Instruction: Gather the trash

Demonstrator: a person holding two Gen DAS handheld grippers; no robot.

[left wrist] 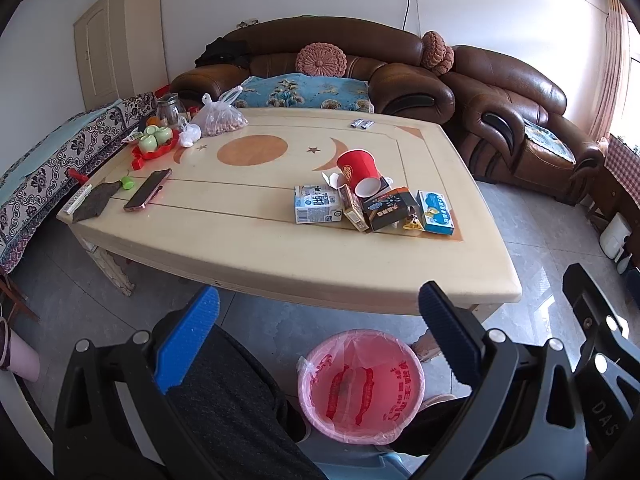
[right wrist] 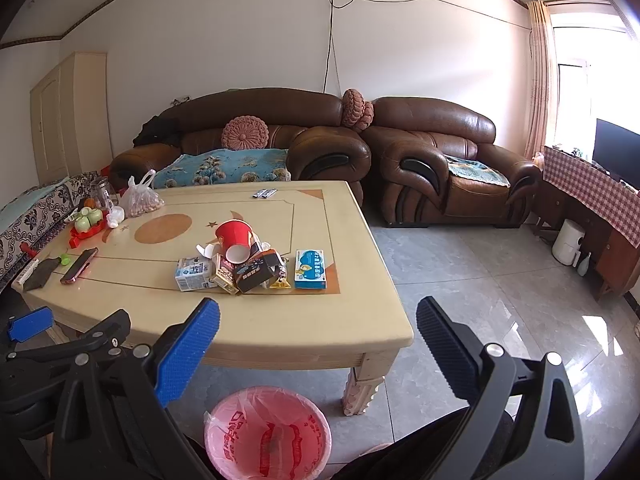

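A pile of trash lies on the beige coffee table [left wrist: 248, 248]: a tipped red paper cup [left wrist: 358, 170], a white-blue milk carton [left wrist: 317, 204], a dark box [left wrist: 390, 209] and a blue box [left wrist: 435, 213]. The same pile shows in the right wrist view, with the cup [right wrist: 235, 239] and blue box [right wrist: 310, 269]. A pink bin [left wrist: 360, 384] with a bag liner stands on the floor before the table, also in the right wrist view [right wrist: 267, 436]. My left gripper [left wrist: 320, 316] and right gripper [right wrist: 318, 328] are both open and empty, held above the bin, short of the table.
A phone [left wrist: 147, 190], a dark cloth [left wrist: 95, 201], a red tray with green cups [left wrist: 157, 142] and a bag of nuts [left wrist: 220, 118] are on the table's left. Brown sofas [right wrist: 436, 160] stand behind. My legs are below the grippers.
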